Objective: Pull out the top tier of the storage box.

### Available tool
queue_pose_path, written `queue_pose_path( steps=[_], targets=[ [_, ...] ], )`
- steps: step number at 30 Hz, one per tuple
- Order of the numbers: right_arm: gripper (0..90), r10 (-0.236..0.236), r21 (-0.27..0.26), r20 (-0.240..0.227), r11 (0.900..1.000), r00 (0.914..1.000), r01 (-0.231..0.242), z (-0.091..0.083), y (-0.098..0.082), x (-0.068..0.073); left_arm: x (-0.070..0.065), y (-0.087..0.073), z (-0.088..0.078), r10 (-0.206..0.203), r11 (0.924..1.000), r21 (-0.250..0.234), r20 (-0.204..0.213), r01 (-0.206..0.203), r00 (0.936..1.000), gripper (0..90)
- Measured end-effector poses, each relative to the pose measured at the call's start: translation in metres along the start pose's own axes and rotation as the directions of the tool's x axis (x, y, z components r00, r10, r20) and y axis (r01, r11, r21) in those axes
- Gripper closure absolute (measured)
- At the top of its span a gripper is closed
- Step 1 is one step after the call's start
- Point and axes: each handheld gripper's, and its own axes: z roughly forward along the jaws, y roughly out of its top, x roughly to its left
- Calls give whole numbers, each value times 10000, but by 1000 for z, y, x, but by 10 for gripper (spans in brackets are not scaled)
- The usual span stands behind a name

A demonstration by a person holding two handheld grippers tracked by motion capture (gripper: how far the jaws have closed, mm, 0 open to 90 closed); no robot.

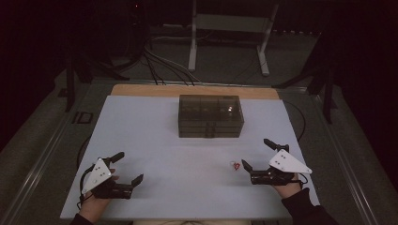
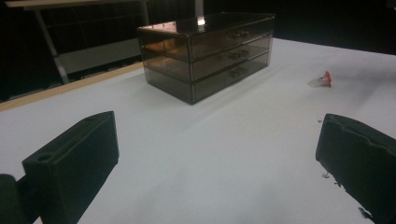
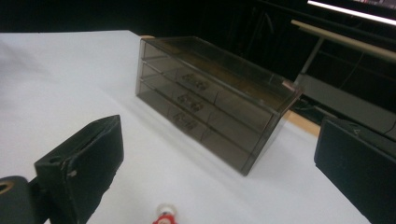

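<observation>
A smoky see-through chest of three drawers (image 1: 211, 116) stands at the back middle of the white table, all drawers closed (image 2: 210, 53) (image 3: 212, 100). A small red-and-clear object (image 1: 235, 165) lies on the table just left of my right gripper (image 1: 258, 154), which rests open at the front right with nothing between its jaws. The same small object (image 2: 322, 80) lies off to the right in the left gripper view and at the bottom edge (image 3: 164, 215) of the right gripper view. My left gripper (image 1: 129, 167) rests open at the front left, empty.
The white table top (image 1: 155, 140) has a wooden strip (image 1: 141, 90) along its far edge. Behind it stand a white metal frame (image 1: 230, 33) and cables on the floor (image 1: 159, 65). Dark surroundings on both sides.
</observation>
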Motion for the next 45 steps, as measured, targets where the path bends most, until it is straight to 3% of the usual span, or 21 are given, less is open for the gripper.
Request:
queue_pose_path(
  steps=[12, 24, 33, 37, 39, 41, 45],
  targets=[
    [16, -1122, 506, -208, 9923, 9935, 1131, 25, 16, 3, 1, 0, -2, 69, 10000, -38, -81, -70, 9999, 2],
    [17, -2404, 1192, -454, 9624, 9696, 2441, 47, 22, 14, 1, 1, -3, 46, 10000, -67, -9, -46, 10000, 2],
    [17, -3465, 1576, -197, 9252, 9378, 3452, 58, 28, 16, 0, 2, -3, 50, 9999, -153, -6, -50, 10000, 2],
    [37, -4025, 1864, -204, 8978, 9152, 3990, 65, 31, 22, 0, 3, -3, 24, 9999, -157, -10, -25, 10000, 2],
    [36, -4405, 1980, -173, 8784, 8976, 4349, 68, 32, 26, 0, 3, -4, 2, 9998, -191, -12, -2, 10000, 2],
    [37, -4614, 2080, -229, 8655, 8869, 4556, 72, 33, 30, 0, 3, -4, -16, 9997, -240, -2, 16, 10000, 2],
    [49, -4816, 2254, -276, 8507, 8759, 4749, 78, 35, 34, 1, 4, -5, -114, 9995, -298, 62, 116, 9999, 2]
  ],
)
